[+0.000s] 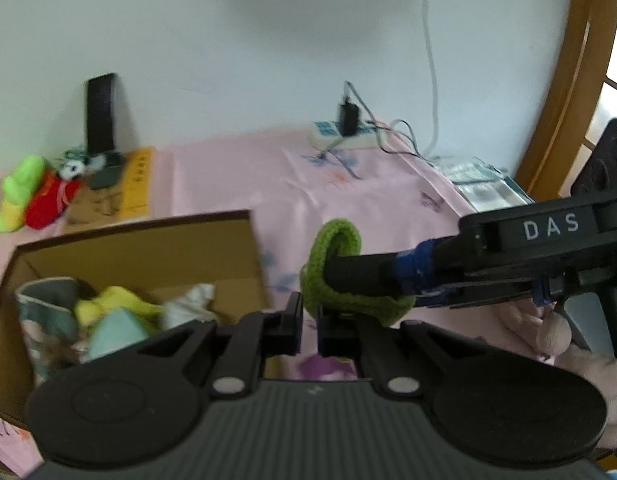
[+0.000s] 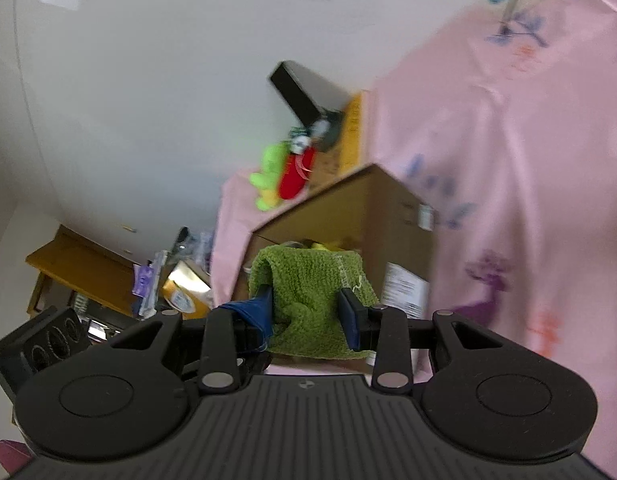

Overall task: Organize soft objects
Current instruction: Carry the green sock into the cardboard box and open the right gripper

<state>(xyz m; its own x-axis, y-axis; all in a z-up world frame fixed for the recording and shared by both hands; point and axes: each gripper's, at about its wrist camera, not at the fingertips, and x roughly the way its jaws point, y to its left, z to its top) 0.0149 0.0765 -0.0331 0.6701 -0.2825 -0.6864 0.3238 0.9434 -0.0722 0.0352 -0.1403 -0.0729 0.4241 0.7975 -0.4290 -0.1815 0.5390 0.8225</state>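
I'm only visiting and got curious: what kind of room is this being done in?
Probably a bedroom at home. A pink printed sheet covers the surface like a bed, plush toys sit by the wall, and a power strip with chargers lies on it.

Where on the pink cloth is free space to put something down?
Bare pink floral cloth lies between the open cardboard box and the white power strip. The box is crowded, as is the corner with the lime and red plush toys.
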